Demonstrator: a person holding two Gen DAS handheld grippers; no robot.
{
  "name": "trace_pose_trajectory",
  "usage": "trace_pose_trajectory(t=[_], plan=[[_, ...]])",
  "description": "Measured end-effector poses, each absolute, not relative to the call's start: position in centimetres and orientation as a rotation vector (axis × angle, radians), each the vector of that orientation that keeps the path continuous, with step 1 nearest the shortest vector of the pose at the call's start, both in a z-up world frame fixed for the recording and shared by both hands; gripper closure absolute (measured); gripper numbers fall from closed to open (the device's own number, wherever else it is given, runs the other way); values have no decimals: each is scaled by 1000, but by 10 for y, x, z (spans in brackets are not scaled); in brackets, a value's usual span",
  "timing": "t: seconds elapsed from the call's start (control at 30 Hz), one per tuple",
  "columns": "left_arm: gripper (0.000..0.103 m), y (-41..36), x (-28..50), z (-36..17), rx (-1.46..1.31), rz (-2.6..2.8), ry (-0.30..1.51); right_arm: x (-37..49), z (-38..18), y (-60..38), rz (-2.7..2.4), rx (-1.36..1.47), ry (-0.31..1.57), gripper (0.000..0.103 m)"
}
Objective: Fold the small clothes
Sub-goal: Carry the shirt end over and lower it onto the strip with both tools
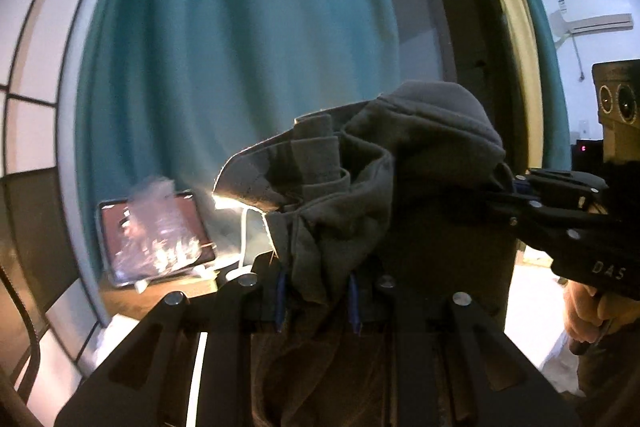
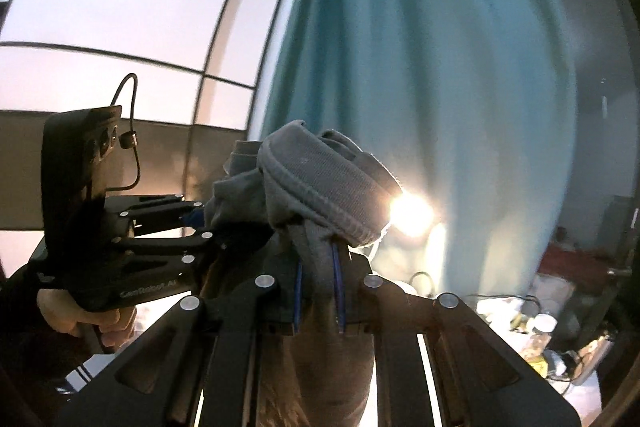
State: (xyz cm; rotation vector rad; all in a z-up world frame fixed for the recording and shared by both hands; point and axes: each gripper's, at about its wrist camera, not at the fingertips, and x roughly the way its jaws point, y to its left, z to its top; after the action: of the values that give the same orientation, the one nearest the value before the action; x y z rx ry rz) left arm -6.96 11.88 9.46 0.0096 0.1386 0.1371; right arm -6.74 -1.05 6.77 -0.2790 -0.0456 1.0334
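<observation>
A small grey garment with a ribbed waistband hangs in the air between both grippers. My left gripper is shut on one bunched edge of it, the cloth pinched between the blue-lined fingers. In the right wrist view the same grey garment bulges over my right gripper, which is shut on another part of it. The right gripper also shows in the left wrist view, coming in from the right with a hand below it. The left gripper appears at the left of the right wrist view.
A teal curtain hangs close ahead, with a large window to its left. A tablet stands on a wooden surface low at the left. A bright lamp glares behind the cloth. Clutter with a bottle lies low right.
</observation>
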Motion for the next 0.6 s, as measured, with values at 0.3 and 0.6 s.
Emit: trace_pose_trajectory(t=[0.3,0.6], plan=[[82,138,-81,75,16,191,237,-76,43,14,1094,-301,36,89],[82,152,-56,51,2,188,309,-50,16,30,1077,-312,137,90]])
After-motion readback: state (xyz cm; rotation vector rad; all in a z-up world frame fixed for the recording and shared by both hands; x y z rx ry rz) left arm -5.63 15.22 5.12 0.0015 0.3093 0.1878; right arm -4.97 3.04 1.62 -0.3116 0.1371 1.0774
